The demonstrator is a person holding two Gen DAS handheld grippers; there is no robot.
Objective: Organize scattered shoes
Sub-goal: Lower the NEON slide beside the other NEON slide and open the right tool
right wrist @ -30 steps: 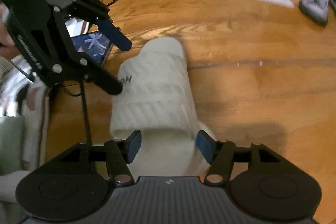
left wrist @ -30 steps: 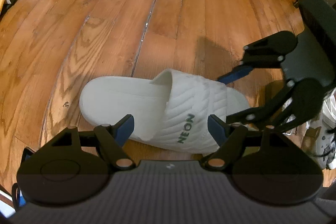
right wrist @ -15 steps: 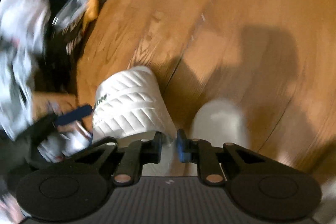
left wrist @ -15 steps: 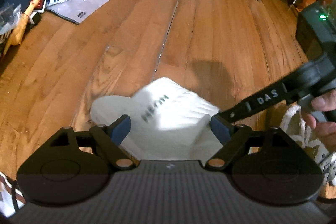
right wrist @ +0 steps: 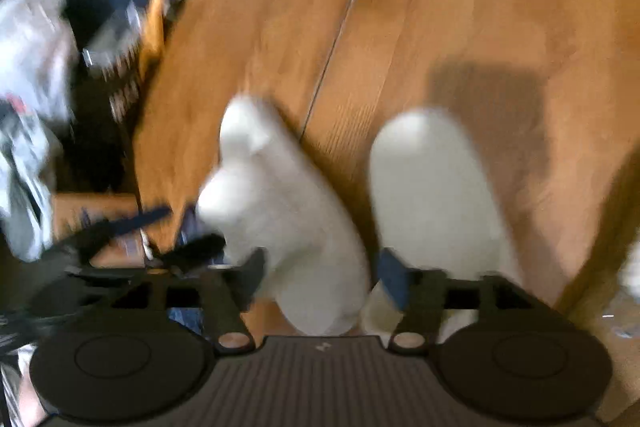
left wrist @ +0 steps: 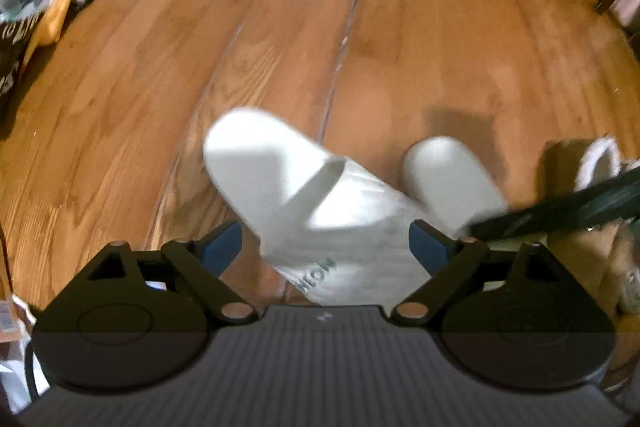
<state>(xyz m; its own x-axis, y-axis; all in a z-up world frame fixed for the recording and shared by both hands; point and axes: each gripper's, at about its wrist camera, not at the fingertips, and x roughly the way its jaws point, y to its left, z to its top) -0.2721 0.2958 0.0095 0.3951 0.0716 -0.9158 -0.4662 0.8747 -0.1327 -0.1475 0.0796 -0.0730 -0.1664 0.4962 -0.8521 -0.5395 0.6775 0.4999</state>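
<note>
White slide [left wrist: 316, 203] now flanked by second white slide [left wrist: 448, 179] on wood floor [left wrist: 440, 27]; pair brought near-parallel. Left gripper [left wrist: 324, 247] fingers wide, empty. Right gripper [right wrist: 320, 271] reopened, release inferred.

A white slipper [left wrist: 320, 211] lies on a wood floor [left wrist: 440, 27], and dark green letters are printed on the near part of its strap. The blurred letters stand upside down in the left wrist view and only "NO" with part of one more letter can be made out. At the far left edge, a black bag [left wrist: 10, 63] carries large white letters, cut off and too blurred to read. The right wrist view is too blurred for any writing.
</note>
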